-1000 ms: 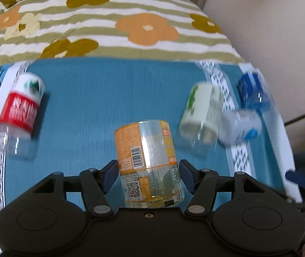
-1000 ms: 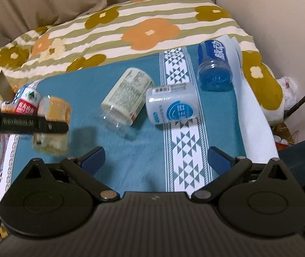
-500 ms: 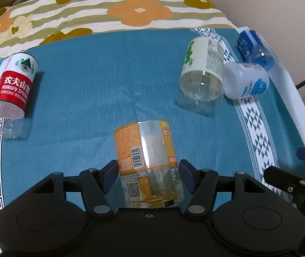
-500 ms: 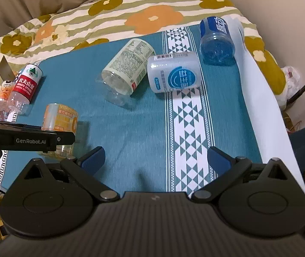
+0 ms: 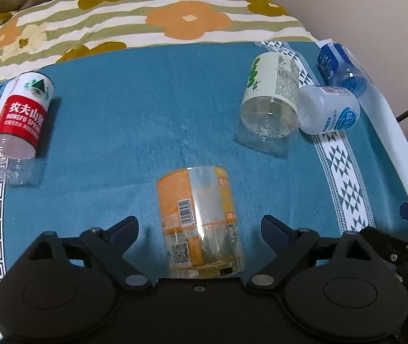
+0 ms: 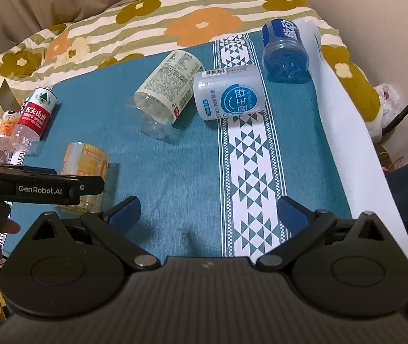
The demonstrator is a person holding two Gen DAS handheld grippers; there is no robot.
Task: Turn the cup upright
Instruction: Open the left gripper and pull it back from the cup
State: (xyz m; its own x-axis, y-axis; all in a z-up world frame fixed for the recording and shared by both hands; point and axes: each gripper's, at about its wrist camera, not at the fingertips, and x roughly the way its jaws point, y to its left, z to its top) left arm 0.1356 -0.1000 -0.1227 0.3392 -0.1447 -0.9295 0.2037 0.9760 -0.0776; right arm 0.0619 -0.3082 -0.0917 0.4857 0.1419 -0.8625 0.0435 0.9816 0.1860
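Two blue-tipped fingers [image 5: 123, 228] of the left gripper [image 5: 199, 229] stand apart on either side of the orange-labelled cup [image 5: 201, 223], touching neither wall. It stands on the teal cloth [image 5: 135, 120], which way up I cannot tell. The right gripper [image 6: 208, 212] hangs open over bare cloth. Pulling back crookedly could clip the light plastic and topple it. Beyond lie a cream-labelled cup [image 5: 270, 109], a white bottle [image 5: 328, 109], a blue cup [image 5: 338, 66] and a red-labelled cup [image 5: 21, 114], all on their sides, apparently empty.

Teal cloth [image 6: 175, 177] over floral bedding [image 6: 152, 20] – six cut bottle-cups (mostly toppled), scattered.
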